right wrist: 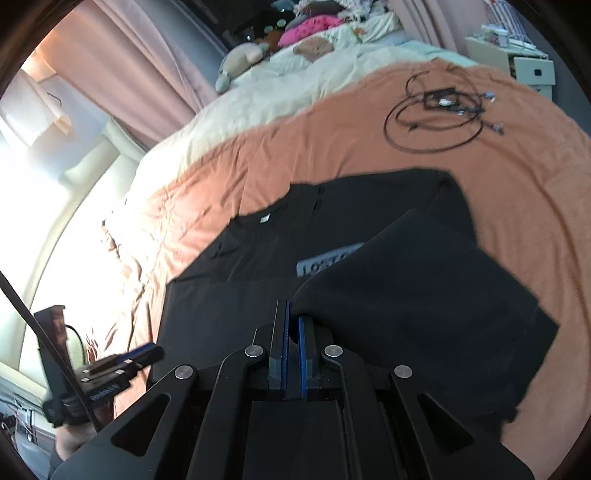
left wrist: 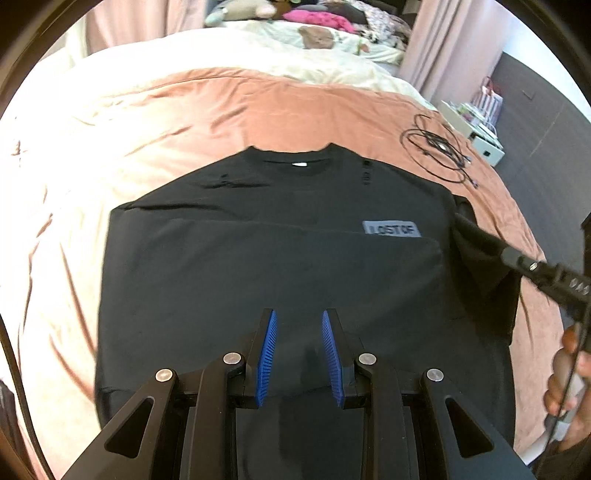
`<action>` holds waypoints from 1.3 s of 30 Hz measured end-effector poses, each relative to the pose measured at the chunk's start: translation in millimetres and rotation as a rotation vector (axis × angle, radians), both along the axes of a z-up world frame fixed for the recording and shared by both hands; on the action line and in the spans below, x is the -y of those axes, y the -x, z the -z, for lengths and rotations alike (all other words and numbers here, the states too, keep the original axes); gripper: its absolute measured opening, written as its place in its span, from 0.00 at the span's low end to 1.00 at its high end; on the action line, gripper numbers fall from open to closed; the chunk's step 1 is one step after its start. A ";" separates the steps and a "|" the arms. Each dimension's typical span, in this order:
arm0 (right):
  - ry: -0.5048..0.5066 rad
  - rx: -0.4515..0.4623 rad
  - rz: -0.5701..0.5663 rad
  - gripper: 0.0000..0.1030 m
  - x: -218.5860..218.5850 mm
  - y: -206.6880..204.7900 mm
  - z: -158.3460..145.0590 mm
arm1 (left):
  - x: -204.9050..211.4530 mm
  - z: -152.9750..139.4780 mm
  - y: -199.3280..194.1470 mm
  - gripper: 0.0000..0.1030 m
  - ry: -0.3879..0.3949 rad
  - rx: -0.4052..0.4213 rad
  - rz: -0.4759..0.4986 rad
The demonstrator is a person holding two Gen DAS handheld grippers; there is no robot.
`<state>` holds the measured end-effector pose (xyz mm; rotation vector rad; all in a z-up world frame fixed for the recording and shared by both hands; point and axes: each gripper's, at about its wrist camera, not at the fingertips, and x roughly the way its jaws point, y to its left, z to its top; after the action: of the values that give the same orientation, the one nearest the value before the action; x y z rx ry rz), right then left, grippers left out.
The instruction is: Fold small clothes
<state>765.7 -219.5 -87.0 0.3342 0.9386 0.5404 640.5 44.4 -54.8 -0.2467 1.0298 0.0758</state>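
A black T-shirt (left wrist: 258, 258) with a grey printed patch (left wrist: 391, 229) lies on the orange blanket, its left side folded in. My left gripper (left wrist: 298, 321) hovers open and empty over the shirt's lower middle. My right gripper (right wrist: 292, 314) is shut on the shirt's right edge (right wrist: 406, 288) and holds that flap lifted over the body. The right gripper also shows in the left wrist view (left wrist: 480, 236) at the shirt's right sleeve. The left gripper shows at the left of the right wrist view (right wrist: 155, 350).
The orange blanket (left wrist: 258, 107) covers a bed with a cream duvet (left wrist: 221, 48) beyond. A coil of black cables (left wrist: 439, 151) lies on the blanket to the right of the shirt. Plush toys and pink clothes (left wrist: 317, 16) sit at the headboard. White boxes (left wrist: 487, 147) stand off the bed's right.
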 end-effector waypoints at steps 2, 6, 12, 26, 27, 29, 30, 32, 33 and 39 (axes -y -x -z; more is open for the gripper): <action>-0.002 -0.025 -0.012 0.02 -8.0 -9.4 11.9 | -8.7 -0.1 5.8 0.27 -0.002 -0.003 -0.007; 0.008 -0.133 -0.036 0.06 -28.1 -14.3 37.8 | -18.1 -1.1 11.7 0.27 -0.005 -0.008 -0.022; -0.025 -0.123 -0.088 0.62 -18.8 -7.1 35.7 | -6.1 -5.4 9.4 0.28 0.005 -0.009 0.009; 0.074 -0.058 0.116 0.61 137.2 3.4 17.0 | 118.5 -0.3 -22.8 0.28 0.050 -0.003 0.213; 0.077 -0.057 0.134 0.61 146.3 3.8 17.8 | 131.5 0.5 -26.3 0.28 0.048 -0.004 0.232; 0.077 -0.059 0.168 0.57 167.7 4.0 17.8 | 151.6 1.4 -31.7 0.28 0.052 -0.004 0.261; 0.076 -0.058 0.177 0.57 168.7 7.9 19.0 | 162.9 2.0 -34.7 0.28 0.053 -0.005 0.277; 0.081 -0.053 0.203 0.57 187.1 12.5 20.0 | 184.2 4.2 -40.8 0.28 0.054 -0.010 0.309; 0.083 -0.050 0.214 0.57 196.3 15.3 20.1 | 197.3 5.3 -43.9 0.28 0.053 -0.013 0.330; 0.080 -0.054 0.276 0.57 226.0 47.4 28.2 | 260.0 16.8 -58.1 0.28 0.038 -0.032 0.429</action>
<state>718.3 -445.5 -115.2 0.3997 0.9451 0.2416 698.6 -215.6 -71.5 -0.0552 1.0971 -0.3289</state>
